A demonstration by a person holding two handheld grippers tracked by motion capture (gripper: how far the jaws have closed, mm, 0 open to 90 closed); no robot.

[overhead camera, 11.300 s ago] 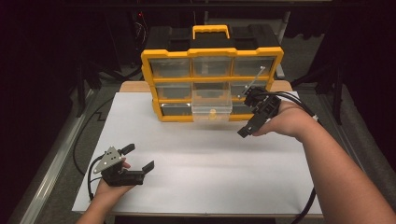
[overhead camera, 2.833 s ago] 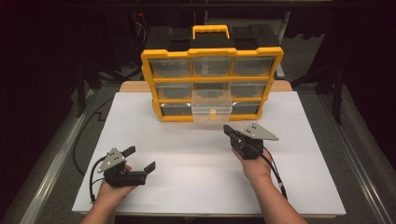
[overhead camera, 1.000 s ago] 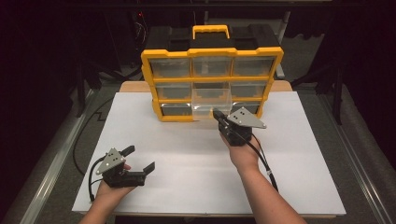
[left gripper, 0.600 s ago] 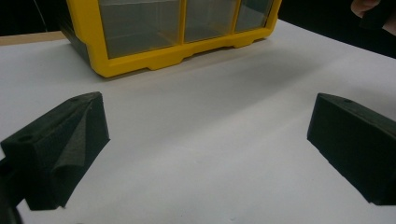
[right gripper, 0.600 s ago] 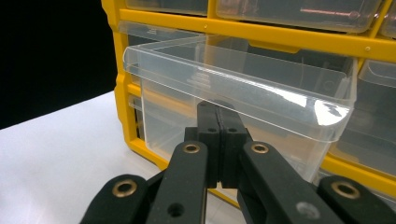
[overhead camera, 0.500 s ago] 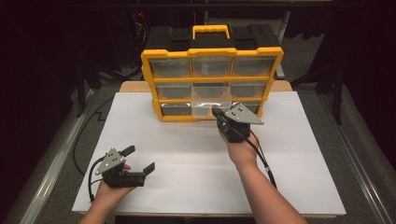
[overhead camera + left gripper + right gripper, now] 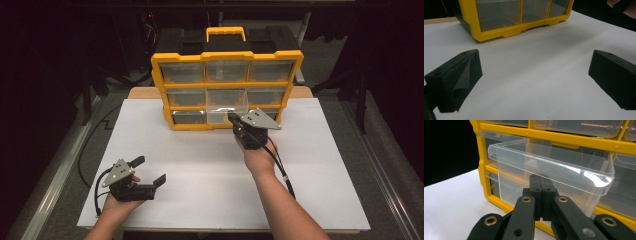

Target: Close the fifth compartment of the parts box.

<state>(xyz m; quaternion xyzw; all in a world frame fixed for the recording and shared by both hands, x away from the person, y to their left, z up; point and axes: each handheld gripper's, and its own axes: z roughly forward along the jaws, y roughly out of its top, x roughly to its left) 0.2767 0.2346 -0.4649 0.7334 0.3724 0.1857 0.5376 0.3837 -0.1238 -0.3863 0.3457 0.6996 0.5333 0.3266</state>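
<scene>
In the lower left of the high view the left tongs (image 7: 148, 172) rest on the white bench (image 7: 200, 165) in the person's left hand, jaws spread wide with nothing between them; the left gripper view shows bare bench between the two black pads and the yellow organiser's foot well beyond, toward the top of that frame.

Further up, just right of centre in the high view, the right tongs (image 7: 233, 118) are held in the right hand with the forearm (image 7: 285, 210) coming up from the lower right. Their jaws are pressed together, pinching nothing. In the right gripper view the closed tips (image 7: 540, 180) sit against, or just short of, the front wall of the clear drawer (image 7: 549, 173); whether they actually touch it is hard to tell through the clear plastic.

That drawer is the middle one of the bottom row of the yellow organiser (image 7: 227, 55), which stands at the far edge of the bench, and it juts partly out toward the person. Its long axis runs across the organiser's face, side to side in the frame, and it lies straight ahead of the right tips, its front wall square to them. The right hand is by far the nearer, so a straight push away from the person looks like the move that would seat the drawer.
</scene>
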